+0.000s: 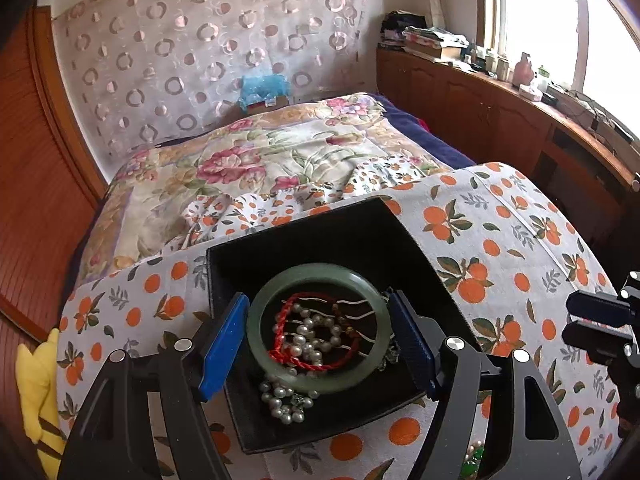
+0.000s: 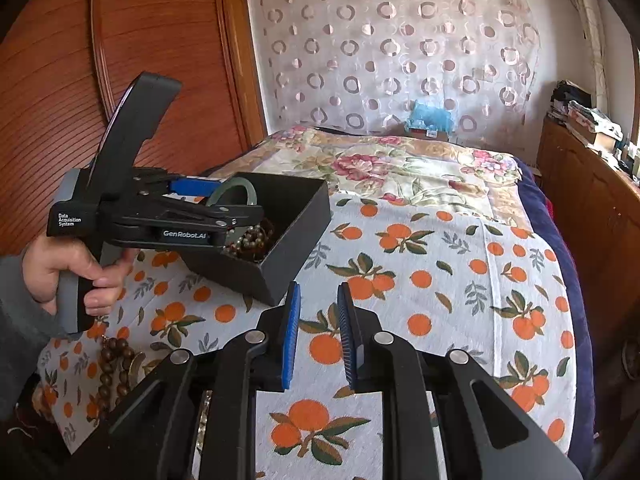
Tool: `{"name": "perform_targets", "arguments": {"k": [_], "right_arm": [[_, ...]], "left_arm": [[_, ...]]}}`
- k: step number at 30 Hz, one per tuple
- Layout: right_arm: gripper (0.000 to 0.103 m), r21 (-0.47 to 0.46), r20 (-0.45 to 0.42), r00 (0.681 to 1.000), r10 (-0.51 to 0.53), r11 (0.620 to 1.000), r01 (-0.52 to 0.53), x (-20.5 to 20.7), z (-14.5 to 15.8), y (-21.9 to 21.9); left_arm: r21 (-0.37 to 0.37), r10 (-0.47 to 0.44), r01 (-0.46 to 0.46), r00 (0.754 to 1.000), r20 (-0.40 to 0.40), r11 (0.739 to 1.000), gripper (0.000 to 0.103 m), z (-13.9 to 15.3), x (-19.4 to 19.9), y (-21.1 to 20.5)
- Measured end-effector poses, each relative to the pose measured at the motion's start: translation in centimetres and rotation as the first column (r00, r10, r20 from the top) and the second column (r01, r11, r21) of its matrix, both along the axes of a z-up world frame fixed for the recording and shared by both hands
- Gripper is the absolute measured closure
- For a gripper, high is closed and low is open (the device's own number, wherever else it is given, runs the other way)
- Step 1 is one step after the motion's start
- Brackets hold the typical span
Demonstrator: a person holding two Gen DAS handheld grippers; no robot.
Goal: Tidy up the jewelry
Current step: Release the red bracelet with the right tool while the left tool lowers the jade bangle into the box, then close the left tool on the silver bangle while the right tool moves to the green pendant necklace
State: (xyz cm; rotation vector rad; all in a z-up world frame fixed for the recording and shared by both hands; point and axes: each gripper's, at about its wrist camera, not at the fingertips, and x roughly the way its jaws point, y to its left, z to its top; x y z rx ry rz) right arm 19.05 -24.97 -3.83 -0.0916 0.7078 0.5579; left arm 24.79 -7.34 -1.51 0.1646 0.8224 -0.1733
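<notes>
left claw [image 1: 318, 336]: black frame, blue ribbed pads, silver round screws | handle: grey and black, white print "Data Acquisition System" and "GenRobot.AI" | right claw [image 2: 318, 336]: same black arms, blue pads, silver screws | left hand [image 2: 68, 276]: grey sleeve at wrist

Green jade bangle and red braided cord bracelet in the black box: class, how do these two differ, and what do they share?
1. The green jade bangle is a thick, smooth, rigid ring; the red braided cord bracelet is thin, twisted and limp.
2. The bangle is wider; the cord shows inside its circle.
3. The left gripper clamps the bangle; nothing grips the cord.

Shared: both are closed loops at the black box.
</notes>
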Motion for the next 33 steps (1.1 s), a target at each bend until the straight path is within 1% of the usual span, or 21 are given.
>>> {"name": "perform_targets", "arguments": {"k": [4, 9, 18, 20, 21, 25, 28, 33], "right_arm": [[0.082, -0.019, -0.005, 1.000, 0.013, 1.000, -0.014, -0.3, -0.4, 0.6], [0.082, -0.021, -0.017, 0.999, 0.028, 0.999, -0.029, -1.0, -0.8, 0.8], [0.082, -0.050, -0.066, 0.995, 0.071, 0.996, -0.074, -3.5, -2.7, 1.9], [0.079, -0.051, -0.079, 0.994, 0.073, 0.996, -0.077, -4.0, -3.1, 2.0], [0.076, -0.049, -0.084, 0.993, 0.077, 0.996, -0.081, -4.3, -3.3, 2.1], [0.075, -0.046, -0.100, 0.991, 0.093, 0.994, -0.098, -5.3, -3.7, 2.6], [0.075, -0.061, -0.105, 0.989, 0.103, 0.992, -0.110, -5.8, -3.9, 3.1], [0.076, -0.083, -0.127, 0.985, 0.120, 0.988, -0.131, -5.4, -4.4, 4.0]], "left_arm": [[-0.003, -0.009, 0.009, 1.000, 0.001, 1.000, 0.034, 0.2, -0.2, -0.2], [-0.009, -0.026, 0.026, 0.999, 0.020, 1.000, 0.034, 1.1, -1.6, 0.0], [-0.042, -0.075, 0.077, 0.995, 0.060, 0.996, 0.034, 2.0, -7.0, 1.0], [-0.055, -0.082, 0.086, 0.995, 0.065, 0.995, 0.031, 2.0, -8.4, 1.4], [-0.063, -0.084, 0.088, 0.994, 0.069, 0.994, 0.028, 2.1, -9.0, 1.6], [-0.097, -0.082, 0.089, 0.994, 0.071, 0.991, 0.028, 1.4, -11.7, 2.6], [-0.117, -0.077, 0.084, 0.995, 0.064, 0.990, 0.028, 0.9, -13.2, 3.3], [-0.162, -0.057, 0.063, 0.997, 0.043, 0.985, 0.028, -0.2, -15.5, 5.1]]}}
